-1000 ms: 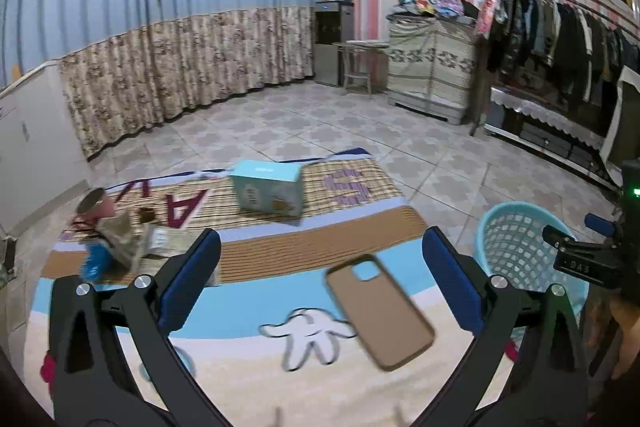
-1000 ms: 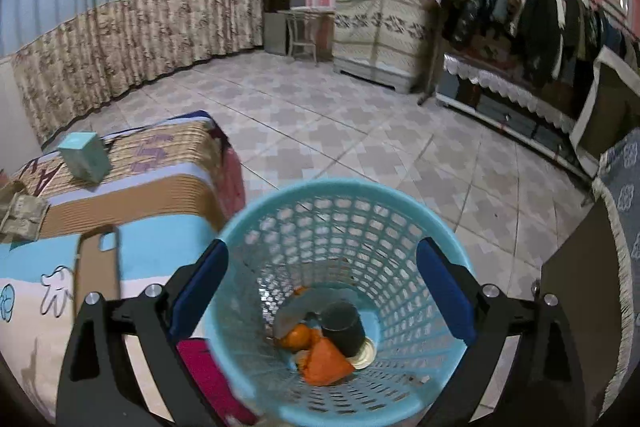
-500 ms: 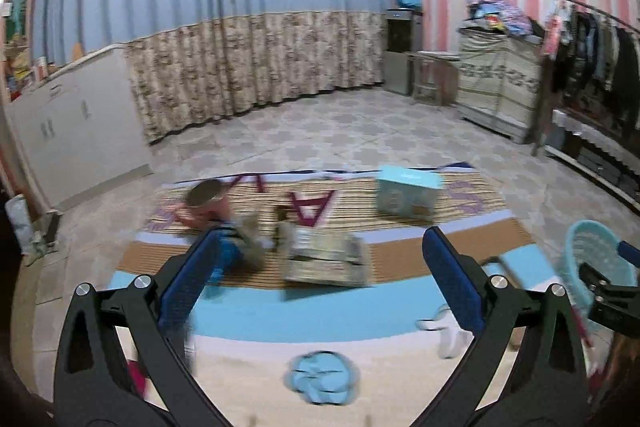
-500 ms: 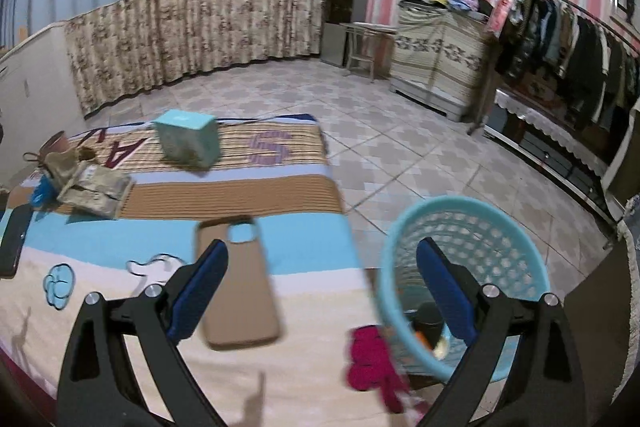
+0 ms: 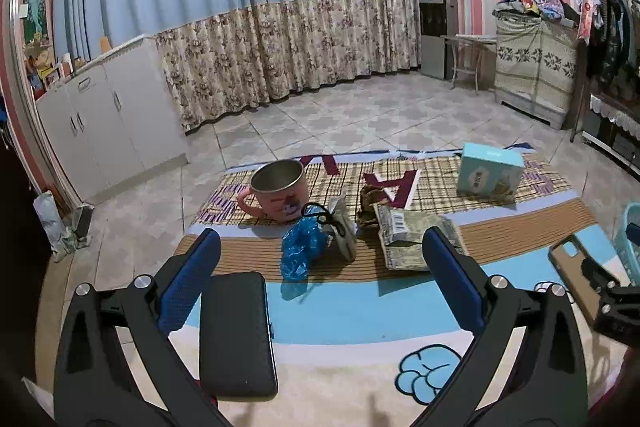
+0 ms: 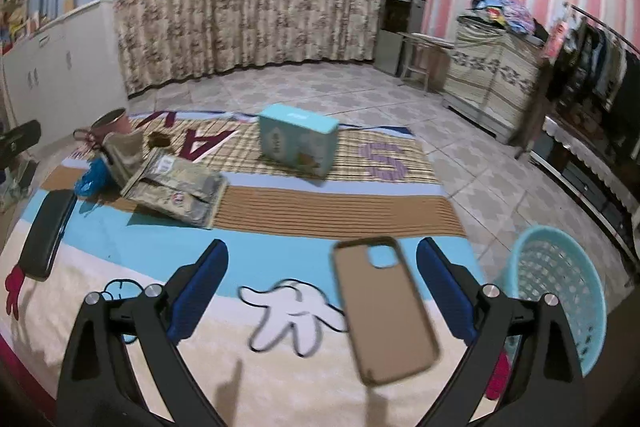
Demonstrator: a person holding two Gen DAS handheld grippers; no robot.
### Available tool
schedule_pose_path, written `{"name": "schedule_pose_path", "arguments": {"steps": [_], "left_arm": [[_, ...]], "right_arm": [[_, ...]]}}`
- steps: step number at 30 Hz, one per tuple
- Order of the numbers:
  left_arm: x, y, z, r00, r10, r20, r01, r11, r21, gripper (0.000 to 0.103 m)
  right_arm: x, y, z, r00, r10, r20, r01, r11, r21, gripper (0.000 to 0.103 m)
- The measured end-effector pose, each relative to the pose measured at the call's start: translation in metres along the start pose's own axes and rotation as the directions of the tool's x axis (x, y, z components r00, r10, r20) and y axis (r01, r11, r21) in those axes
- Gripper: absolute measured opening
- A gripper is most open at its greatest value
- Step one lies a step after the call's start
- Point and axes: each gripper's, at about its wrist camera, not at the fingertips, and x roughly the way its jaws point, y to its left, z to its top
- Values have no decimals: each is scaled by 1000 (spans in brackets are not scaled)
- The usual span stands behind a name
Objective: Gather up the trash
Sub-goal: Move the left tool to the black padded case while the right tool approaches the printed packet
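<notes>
Both sets of tongs stand open and empty: the left tongs (image 5: 320, 275) hover over the near half of the patterned mat (image 5: 352, 311), the right tongs (image 6: 322, 287) over its right portion, beside the brown phone case (image 6: 384, 311).

The trash lies clustered mid-mat: a crumpled blue plastic bag (image 5: 300, 247), touching a small grey pouch (image 5: 344, 231), a flattened foil packet (image 5: 412, 239) just beside it, and a brown crumpled scrap (image 5: 368, 203) behind. All appear light and soft. The bag would likely crush and slip, so a pinch on its bunched upper part is advisable; the packet looks thin and flat, best taken by its raised edge.

A pink mug (image 5: 280, 191), a teal box (image 5: 490, 173) and a black phone (image 5: 236, 331) share the mat; whether these count as trash cannot be told.

The teal basket (image 6: 560, 291) stands off the mat's right edge. The mat looks soft and may snag. The floor is tiled; curtains, cabinets and a clothes rack line the room.
</notes>
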Motion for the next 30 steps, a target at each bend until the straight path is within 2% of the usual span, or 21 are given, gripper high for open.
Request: {"name": "schedule_pose_path", "arguments": {"steps": [3,6,10,14,22,30], "left_arm": [[13,2,-4,1000,-24,-12,24,1000,-11,97],[28,8,-6,1000,-16,-23,15,1000,-23,97],[50,28,-12,998,-26,-65,20,996,-92,97],[70,43,-16,995,27,-100,-36,995,-94,97],[93,91,-33,986,37,-165,-76,969,-235,97],[102,95,-38,981,69,-183,-110,968,-225,97]], "right_arm": [[16,15,4,1000,12,-7,-12,999,-33,93],[32,27,5,999,29,-13,-30,998,-54,93],[59,42,5,997,60,-48,-63,995,-72,93],[81,61,10,992,94,-78,-102,989,-105,93],[110,106,19,982,141,-126,-162,971,-178,93],[132,128,23,980,133,-151,-166,960,-226,93]]}}
